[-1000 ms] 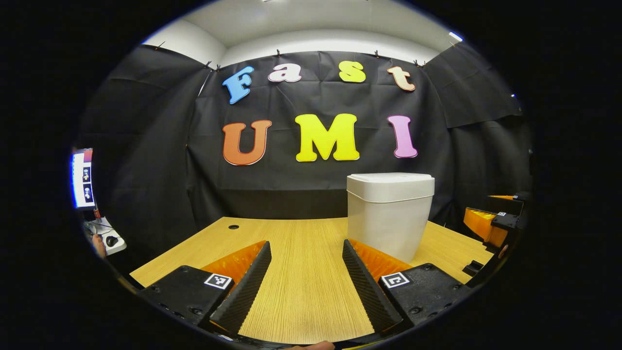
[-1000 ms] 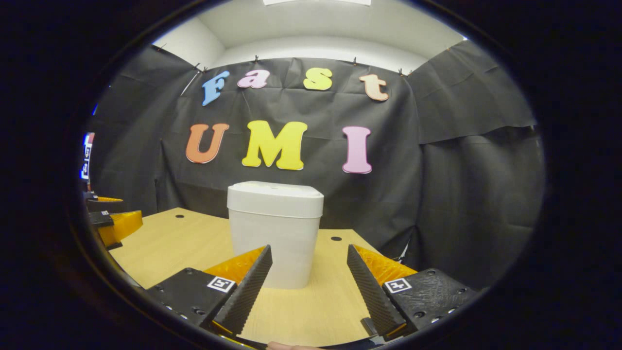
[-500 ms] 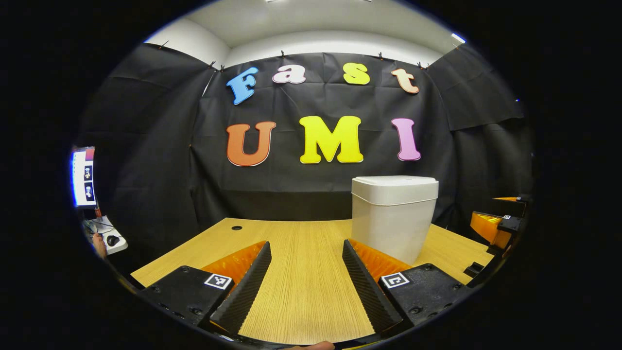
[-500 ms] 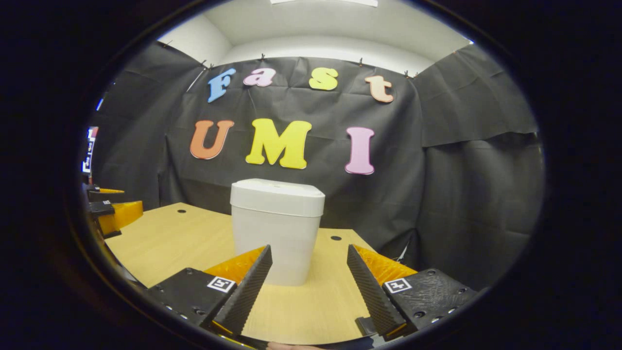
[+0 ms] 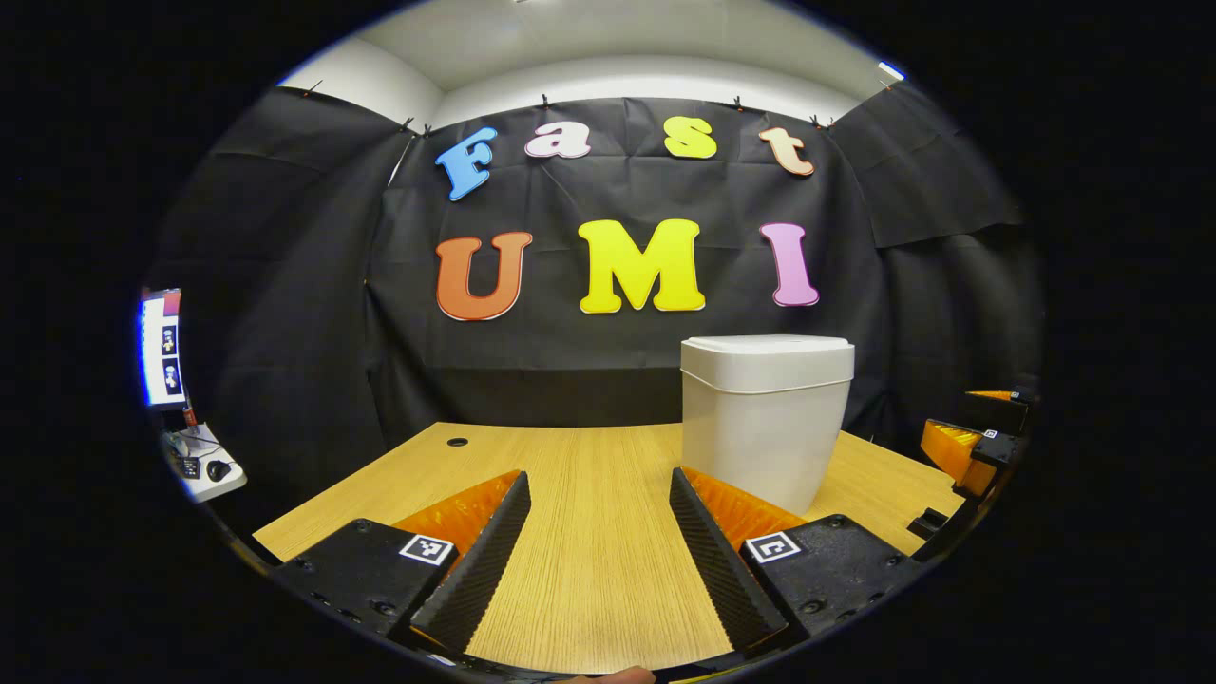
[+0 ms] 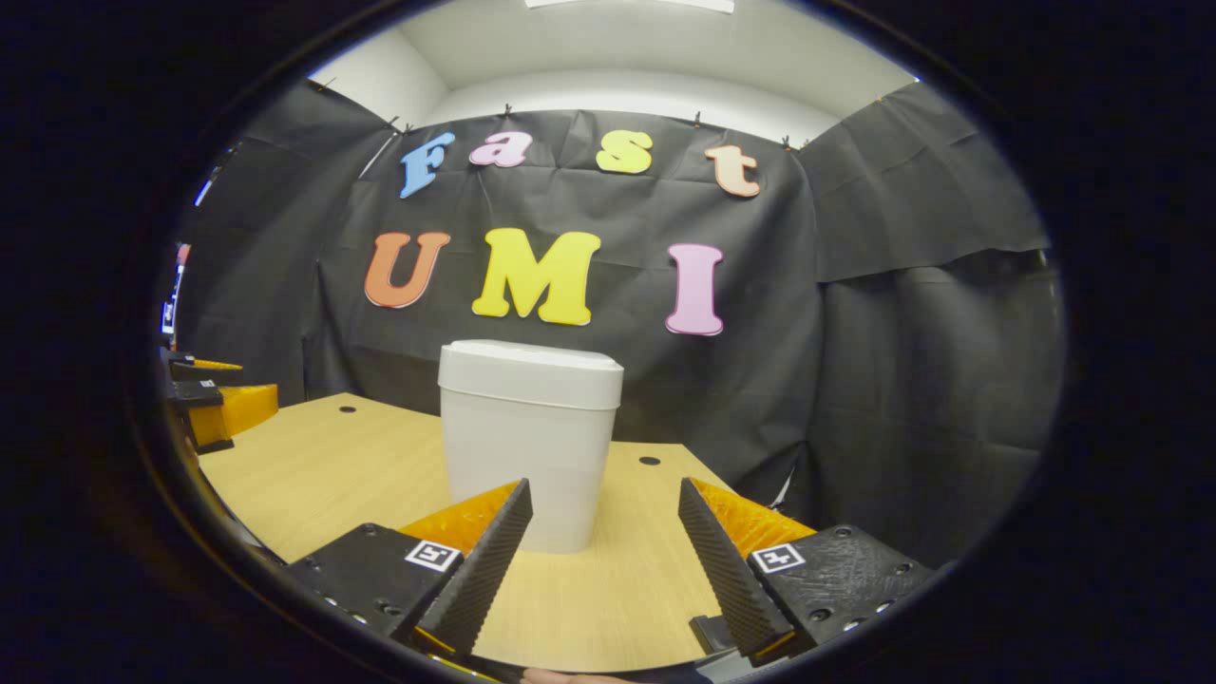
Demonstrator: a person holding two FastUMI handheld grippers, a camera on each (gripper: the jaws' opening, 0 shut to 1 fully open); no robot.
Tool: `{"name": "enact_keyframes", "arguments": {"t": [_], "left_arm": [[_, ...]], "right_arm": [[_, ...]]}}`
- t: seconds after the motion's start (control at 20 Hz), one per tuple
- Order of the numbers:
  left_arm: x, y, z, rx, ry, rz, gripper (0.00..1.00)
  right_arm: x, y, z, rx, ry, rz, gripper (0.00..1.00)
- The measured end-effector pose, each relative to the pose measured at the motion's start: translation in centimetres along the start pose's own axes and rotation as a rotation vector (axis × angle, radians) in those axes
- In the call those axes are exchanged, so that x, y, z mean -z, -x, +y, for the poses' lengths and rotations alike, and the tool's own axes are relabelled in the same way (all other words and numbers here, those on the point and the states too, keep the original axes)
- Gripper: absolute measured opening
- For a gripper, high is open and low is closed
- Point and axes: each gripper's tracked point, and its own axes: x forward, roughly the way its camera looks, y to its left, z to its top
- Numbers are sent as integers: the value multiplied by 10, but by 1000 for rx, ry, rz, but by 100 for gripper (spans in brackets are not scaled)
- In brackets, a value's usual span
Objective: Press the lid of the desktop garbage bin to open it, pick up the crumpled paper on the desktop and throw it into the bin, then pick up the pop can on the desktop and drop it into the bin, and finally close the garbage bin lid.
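Now both grippers point(image 5: 598, 560) point(image 6: 603, 560) gape before the lidded bin point(image 6: 528, 442).

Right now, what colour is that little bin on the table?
The bin is plain white, lid and body alike; the right gripper view shows it best.

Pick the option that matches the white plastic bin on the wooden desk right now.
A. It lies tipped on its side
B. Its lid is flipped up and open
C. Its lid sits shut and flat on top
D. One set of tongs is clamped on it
C: the white plastic bin stands upright on the wooden desk with its lid down flat, and the left tongs and right tongs are both open, holding nothing.
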Motion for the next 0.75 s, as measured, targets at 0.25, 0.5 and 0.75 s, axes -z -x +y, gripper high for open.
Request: {"name": "enact_keyframes", "arguments": {"t": [0.25,0.5,0.75], "left_arm": [[-5,7,-13,28,8,-22,95],[-3,7,-19,35,-5,-15,95],[1,4,-14,18,-11,0,95]], "right_arm": [[-12,1,-9,29,-21,-26,98],[-7,-4,0,9,-41,-10,95],[-1,-4,3,2,-13,1,98]]}}
